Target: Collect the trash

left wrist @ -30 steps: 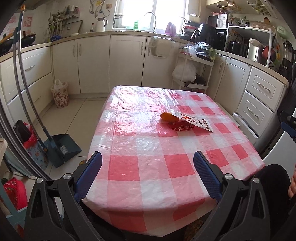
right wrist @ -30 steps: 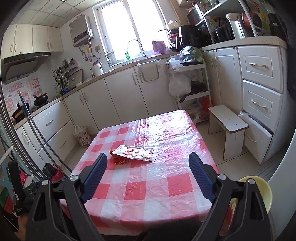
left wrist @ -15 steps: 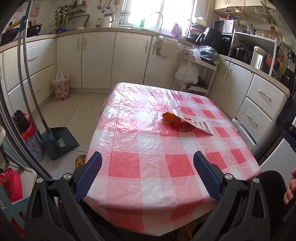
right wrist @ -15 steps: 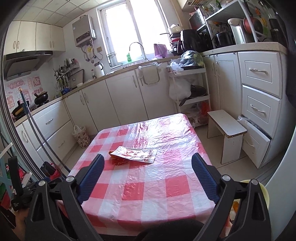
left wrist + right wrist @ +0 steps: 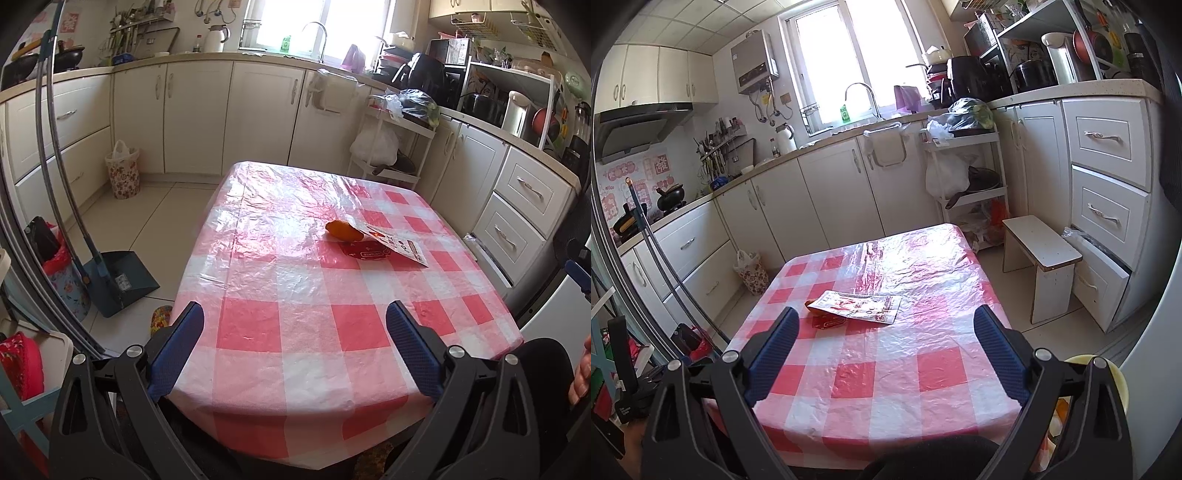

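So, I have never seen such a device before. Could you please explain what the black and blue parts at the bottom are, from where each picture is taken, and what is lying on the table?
There is no robot here. A person holds a two-finger gripper in each hand, and each gripper carries a wide-angle camera looking forward along its fingers. The blue pads on black arms are those fingers.

One picture comes from the left gripper, the other from the right gripper. Both are open and hold nothing.

Both face a table with a red-and-white checked cover. On it lie a flat printed wrapper, a small red packet partly under it, and an orange piece that I cannot identify. This is likely the trash to collect.
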### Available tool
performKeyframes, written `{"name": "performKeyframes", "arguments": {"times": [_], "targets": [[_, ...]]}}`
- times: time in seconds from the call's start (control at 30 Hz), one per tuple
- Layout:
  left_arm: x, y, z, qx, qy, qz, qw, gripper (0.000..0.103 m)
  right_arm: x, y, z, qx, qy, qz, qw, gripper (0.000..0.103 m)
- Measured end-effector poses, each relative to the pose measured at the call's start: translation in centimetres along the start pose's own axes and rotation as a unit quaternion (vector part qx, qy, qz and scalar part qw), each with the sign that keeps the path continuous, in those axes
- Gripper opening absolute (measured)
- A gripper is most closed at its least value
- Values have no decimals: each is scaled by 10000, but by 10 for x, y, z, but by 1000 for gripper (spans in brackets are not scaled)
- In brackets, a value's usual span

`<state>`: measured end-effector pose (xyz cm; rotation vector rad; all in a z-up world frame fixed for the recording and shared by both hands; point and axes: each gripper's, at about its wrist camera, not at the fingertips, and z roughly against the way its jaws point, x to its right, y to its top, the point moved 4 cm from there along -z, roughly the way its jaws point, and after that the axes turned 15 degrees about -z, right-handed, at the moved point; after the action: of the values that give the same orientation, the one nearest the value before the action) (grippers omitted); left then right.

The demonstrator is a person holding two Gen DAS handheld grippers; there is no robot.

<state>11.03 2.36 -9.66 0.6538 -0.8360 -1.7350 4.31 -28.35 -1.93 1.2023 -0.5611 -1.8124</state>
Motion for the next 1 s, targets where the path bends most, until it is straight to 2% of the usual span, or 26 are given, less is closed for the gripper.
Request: {"name": "performKeyframes", "arguments": {"times": [1.0], "targets": [[8, -4, -4, -92, 115, -241, 9996, 95, 6, 2, 2, 9, -9, -95, 10000, 92]]}}
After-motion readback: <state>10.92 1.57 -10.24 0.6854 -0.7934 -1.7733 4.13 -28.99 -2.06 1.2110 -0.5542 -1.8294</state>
